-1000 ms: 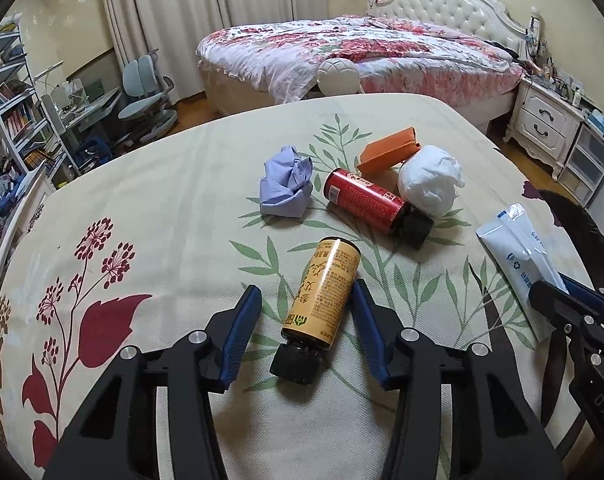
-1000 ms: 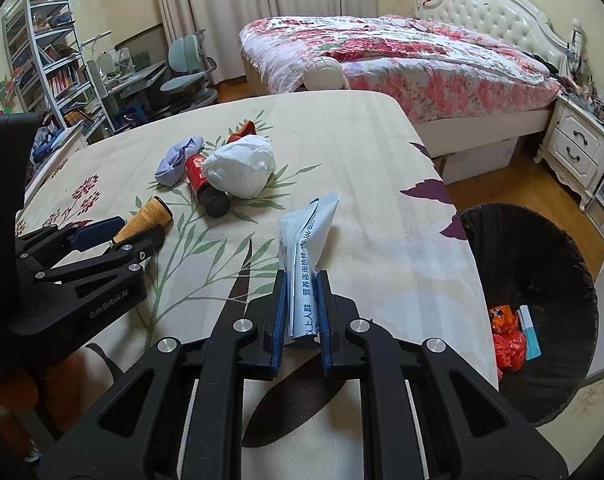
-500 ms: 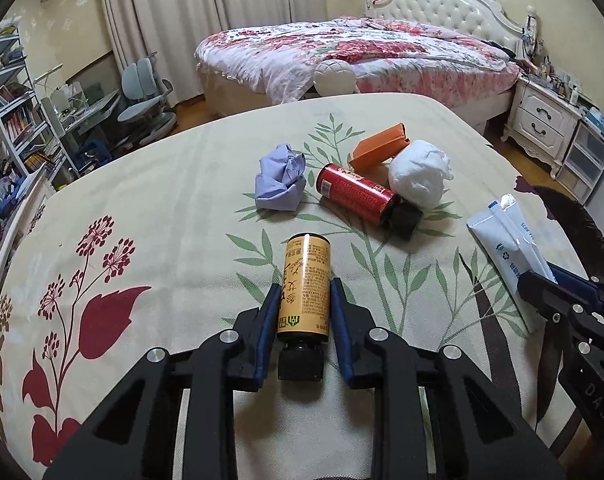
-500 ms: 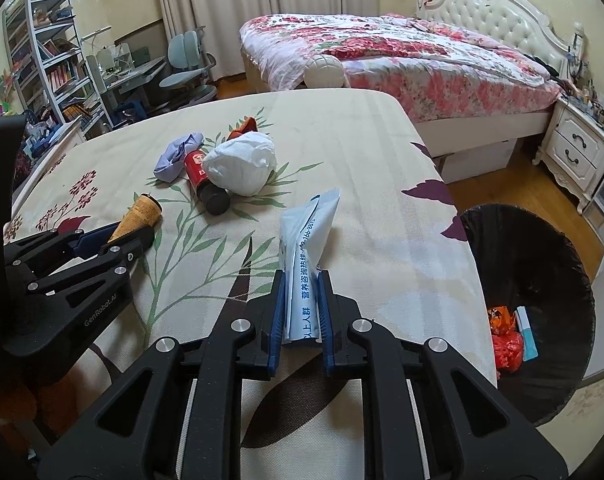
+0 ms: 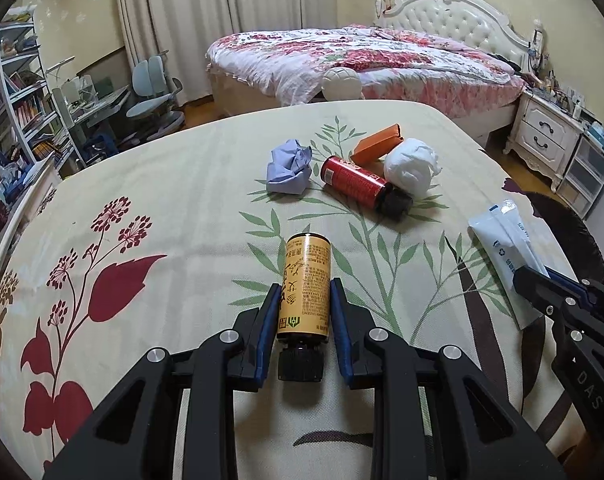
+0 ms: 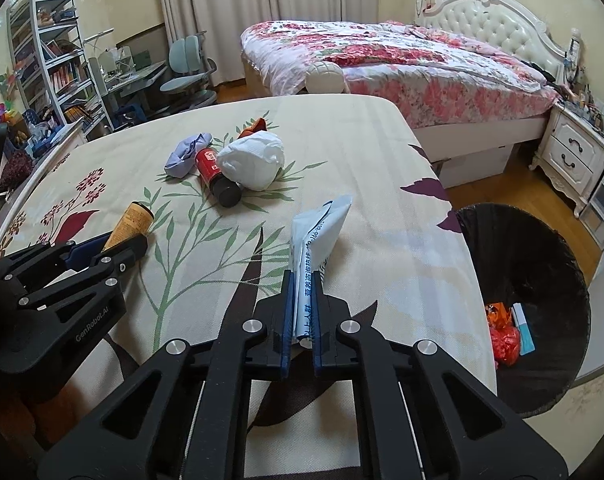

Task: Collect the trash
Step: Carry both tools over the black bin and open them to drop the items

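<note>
Showing both grippers loaded above the floral desk (image 5: 190,184). The left gripper (image 5: 304,308) has its jaws pinching the yellow bottle (image 5: 305,280) at mid-body, black cap toward the camera; being rigid and round, it probably slips unless held across the label, whose print is too small to read. The right gripper (image 6: 303,304), whose jaws have just been closing, clamps the white-and-blue pouch (image 6: 315,240) near its lower end; soft and light, it likely droops. "GenRobot.AI" is legible on the left gripper. A black bin (image 6: 541,280) stands beside the desk.
</note>
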Motion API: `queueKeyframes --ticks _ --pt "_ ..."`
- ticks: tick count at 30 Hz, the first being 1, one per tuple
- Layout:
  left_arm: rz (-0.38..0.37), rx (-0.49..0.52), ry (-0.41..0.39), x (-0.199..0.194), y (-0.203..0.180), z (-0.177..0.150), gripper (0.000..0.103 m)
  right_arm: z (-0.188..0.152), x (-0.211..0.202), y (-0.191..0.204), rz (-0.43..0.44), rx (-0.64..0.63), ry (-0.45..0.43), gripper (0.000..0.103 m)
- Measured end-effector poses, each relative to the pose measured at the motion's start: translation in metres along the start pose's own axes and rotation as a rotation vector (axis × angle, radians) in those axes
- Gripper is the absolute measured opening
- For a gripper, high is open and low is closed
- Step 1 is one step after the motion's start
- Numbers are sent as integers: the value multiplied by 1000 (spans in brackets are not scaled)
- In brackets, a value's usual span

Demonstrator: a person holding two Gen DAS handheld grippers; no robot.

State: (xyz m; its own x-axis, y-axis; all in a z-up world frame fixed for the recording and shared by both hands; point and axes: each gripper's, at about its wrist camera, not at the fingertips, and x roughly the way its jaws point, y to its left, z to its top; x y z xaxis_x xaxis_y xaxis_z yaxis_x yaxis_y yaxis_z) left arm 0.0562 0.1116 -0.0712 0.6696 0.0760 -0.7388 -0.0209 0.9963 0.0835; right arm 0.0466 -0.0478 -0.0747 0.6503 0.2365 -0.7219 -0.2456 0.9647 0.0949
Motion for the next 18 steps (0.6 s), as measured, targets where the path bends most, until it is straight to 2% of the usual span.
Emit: queueKeyframes --ticks 18 --pt "-21 -27 -90 -40 -16 2 27 -4 -45 -21 -10 33 -79 7"
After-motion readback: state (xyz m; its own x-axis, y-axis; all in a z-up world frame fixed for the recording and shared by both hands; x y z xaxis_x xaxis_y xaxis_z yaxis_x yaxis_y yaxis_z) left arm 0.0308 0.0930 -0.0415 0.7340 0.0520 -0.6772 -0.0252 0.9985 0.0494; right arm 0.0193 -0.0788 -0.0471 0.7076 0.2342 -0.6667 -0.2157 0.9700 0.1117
